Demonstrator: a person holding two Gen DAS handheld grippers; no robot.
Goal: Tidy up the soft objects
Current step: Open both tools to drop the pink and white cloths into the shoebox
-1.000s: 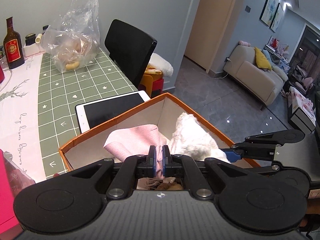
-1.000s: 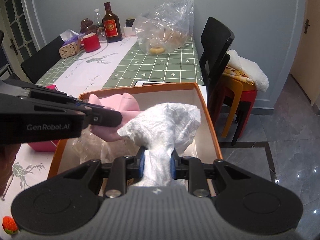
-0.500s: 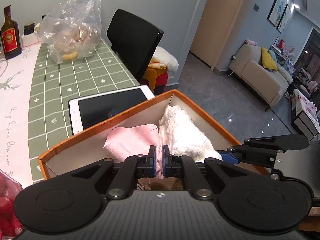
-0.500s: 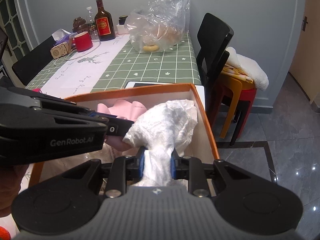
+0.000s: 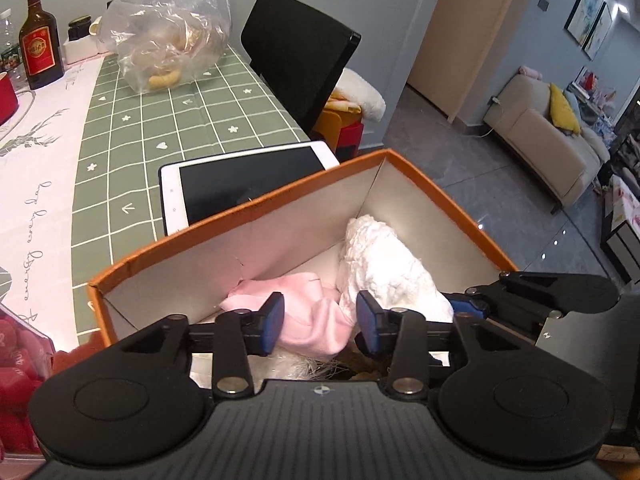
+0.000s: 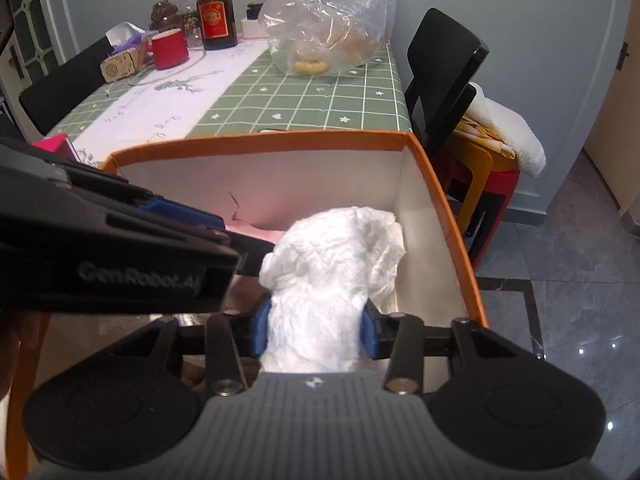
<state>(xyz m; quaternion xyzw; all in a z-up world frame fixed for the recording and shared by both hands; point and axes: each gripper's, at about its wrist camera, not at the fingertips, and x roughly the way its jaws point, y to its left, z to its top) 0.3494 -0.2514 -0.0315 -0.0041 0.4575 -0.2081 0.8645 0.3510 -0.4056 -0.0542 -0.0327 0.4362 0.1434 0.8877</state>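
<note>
An orange-rimmed cardboard box (image 5: 256,210) with white inner walls stands at the table's edge; it also shows in the right wrist view (image 6: 280,138). My left gripper (image 5: 320,322) is open inside the box, its blue pads either side of a pink cloth (image 5: 308,312) that lies loose between them. A white fluffy cloth (image 5: 384,264) lies to its right. My right gripper (image 6: 316,330) is inside the box too, its pads spread apart around that white cloth (image 6: 328,264). The left gripper's body (image 6: 120,248) crosses the right wrist view at left.
A white tablet (image 5: 240,182) lies flat behind the box on the green checked tablecloth (image 5: 160,120). Further back are a clear plastic bag (image 5: 168,40), a dark bottle (image 5: 38,48) and a red cup (image 6: 170,48). A black chair (image 5: 300,52) and stools stand right of the table.
Both grippers sank deeper into the box. The left gripper opened and let go of the pink cloth. The right gripper's pads spread wider around the white cloth.
</note>
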